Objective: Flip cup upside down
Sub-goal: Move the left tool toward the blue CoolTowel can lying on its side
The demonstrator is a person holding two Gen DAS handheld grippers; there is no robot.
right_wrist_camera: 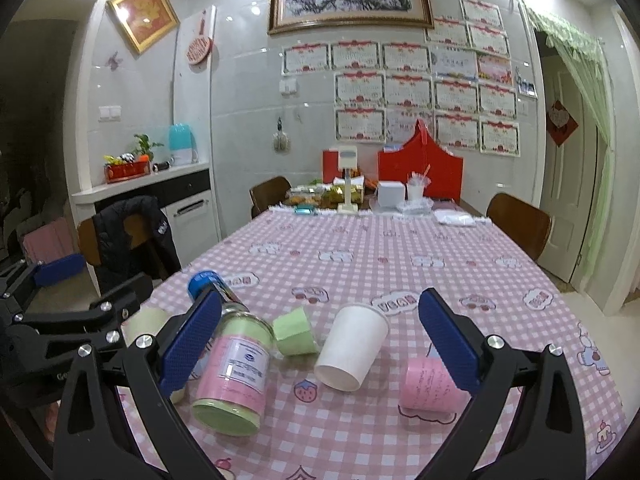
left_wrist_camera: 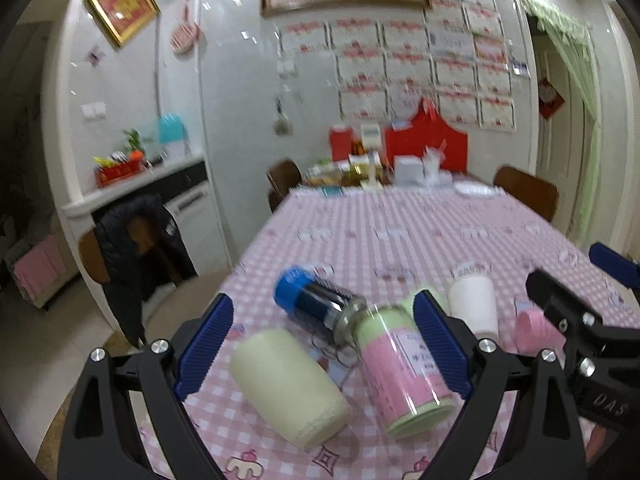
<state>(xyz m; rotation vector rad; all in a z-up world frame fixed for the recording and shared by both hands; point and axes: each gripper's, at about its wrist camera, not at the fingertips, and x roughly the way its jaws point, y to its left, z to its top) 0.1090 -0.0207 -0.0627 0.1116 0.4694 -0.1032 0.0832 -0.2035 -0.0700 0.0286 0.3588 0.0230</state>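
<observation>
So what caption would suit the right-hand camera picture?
Open right gripper hovering over a white paper cup among scattered cups on a pink checked tablecloth.

white cup [right_wrist_camera: 352, 347]: plain white paper cup lying on its side on the pink checked cloth, tilted, open mouth toward about 1 o'clock and closed base toward 7 o'clock in the right wrist view; in the left wrist view [left_wrist_camera: 474, 309] it sits at about 2 o'clock from the frame centre, partly hidden.
pink cup [right_wrist_camera: 432, 384]: lies on its side at 4 o'clock of the white cup, close but apart.
green cup [right_wrist_camera: 295, 332]: small, pale green, on its side at 9 o'clock of the white cup, just beside it.
cream cup [left_wrist_camera: 288, 386]: pale yellow, on its side, base toward 5 o'clock.
</observation>
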